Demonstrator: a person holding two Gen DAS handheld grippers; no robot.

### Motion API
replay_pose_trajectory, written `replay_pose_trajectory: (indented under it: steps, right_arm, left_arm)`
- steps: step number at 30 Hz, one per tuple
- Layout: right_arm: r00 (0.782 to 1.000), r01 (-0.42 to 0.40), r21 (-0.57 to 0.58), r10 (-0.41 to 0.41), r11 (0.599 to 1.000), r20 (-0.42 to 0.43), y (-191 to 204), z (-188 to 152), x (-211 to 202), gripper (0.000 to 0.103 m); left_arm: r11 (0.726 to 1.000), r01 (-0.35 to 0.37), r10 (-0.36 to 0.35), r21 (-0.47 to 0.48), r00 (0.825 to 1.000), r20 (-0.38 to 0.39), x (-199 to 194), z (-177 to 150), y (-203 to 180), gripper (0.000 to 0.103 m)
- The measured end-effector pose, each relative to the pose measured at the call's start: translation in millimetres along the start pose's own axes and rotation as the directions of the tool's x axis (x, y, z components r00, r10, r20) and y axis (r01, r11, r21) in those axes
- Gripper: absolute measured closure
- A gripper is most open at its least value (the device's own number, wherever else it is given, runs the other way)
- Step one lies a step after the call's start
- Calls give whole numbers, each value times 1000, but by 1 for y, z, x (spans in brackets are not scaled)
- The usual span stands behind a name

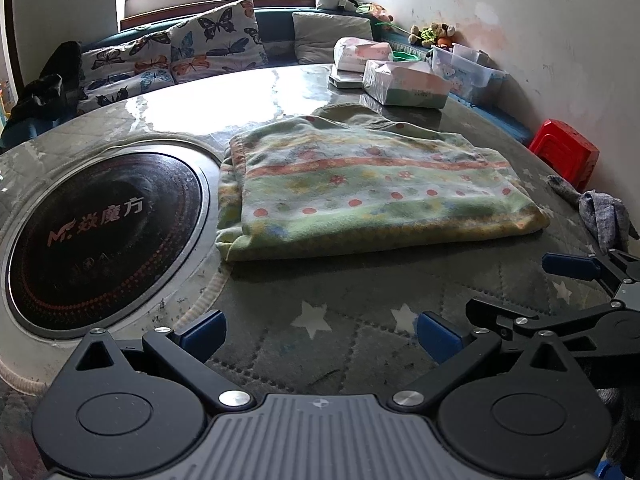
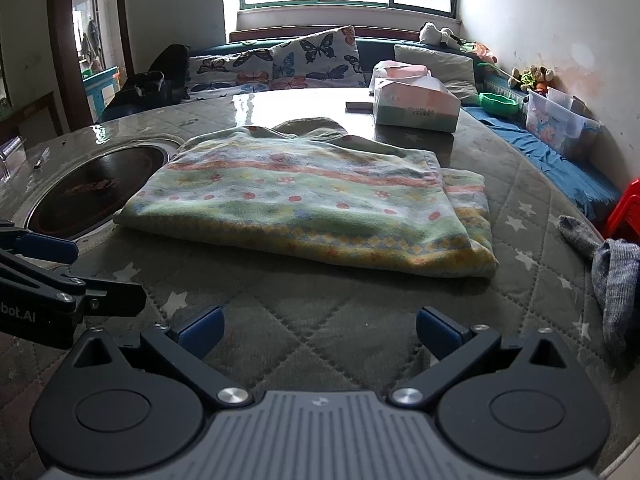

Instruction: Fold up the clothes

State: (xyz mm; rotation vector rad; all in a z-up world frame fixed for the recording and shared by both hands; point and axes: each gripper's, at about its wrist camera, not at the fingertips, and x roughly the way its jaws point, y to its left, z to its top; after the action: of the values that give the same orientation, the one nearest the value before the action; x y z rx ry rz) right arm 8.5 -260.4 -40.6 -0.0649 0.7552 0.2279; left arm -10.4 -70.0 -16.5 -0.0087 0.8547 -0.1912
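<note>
A folded fleece garment (image 1: 360,188) with green, white and orange patterned bands lies flat on the quilted star-print table cover (image 1: 320,344). It also shows in the right wrist view (image 2: 312,200). My left gripper (image 1: 320,332) is open and empty, a short way in front of the garment's near edge. My right gripper (image 2: 320,330) is open and empty, also in front of the near edge. The right gripper shows at the right of the left wrist view (image 1: 576,276). The left gripper shows at the left of the right wrist view (image 2: 52,260).
A round black induction hob (image 1: 100,240) is set into the table left of the garment. Tissue packs (image 1: 404,80) stand at the table's far side. Grey socks (image 2: 608,272) lie at the right edge. A red stool (image 1: 568,152) and a cushioned bench (image 1: 180,56) stand beyond.
</note>
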Motion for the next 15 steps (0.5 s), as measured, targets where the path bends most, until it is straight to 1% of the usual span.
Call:
replay_pose_trajectory:
  steps: [15]
  right_arm:
    - [1000, 5, 13, -5, 1000, 28, 0, -6, -17, 0]
  left_arm:
    - [1000, 13, -13, 0, 1000, 23, -11, -8, -5, 0]
